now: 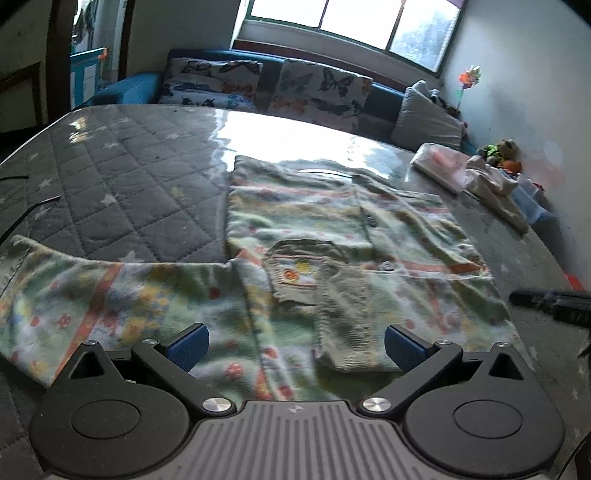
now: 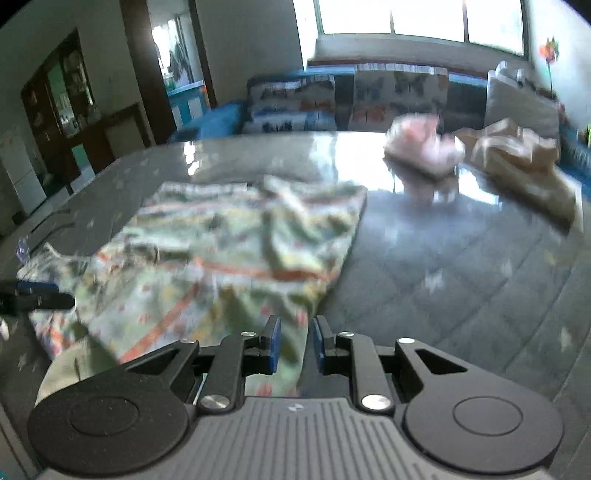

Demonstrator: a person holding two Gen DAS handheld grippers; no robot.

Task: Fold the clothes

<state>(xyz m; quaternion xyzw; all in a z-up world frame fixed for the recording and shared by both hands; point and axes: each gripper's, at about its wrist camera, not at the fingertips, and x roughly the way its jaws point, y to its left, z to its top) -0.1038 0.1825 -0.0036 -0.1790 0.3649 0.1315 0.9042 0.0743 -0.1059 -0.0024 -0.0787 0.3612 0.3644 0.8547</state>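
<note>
Shirt (image 1: 332, 236) lies mid-counter (image 1: 129, 177), one sleeve folded in, other spread | your left tool (image 1: 295, 345) wide, empty | right tool (image 2: 295, 345) narrow, gripping nothing | most folds remain

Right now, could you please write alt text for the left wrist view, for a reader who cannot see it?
A green floral child's shirt lies flat on a grey quilted table cover, one sleeve spread left and the other folded across its front. The open left gripper hovers over the near hem. Behind are folded pink clothes, butterfly cushions and a bright window.
</note>
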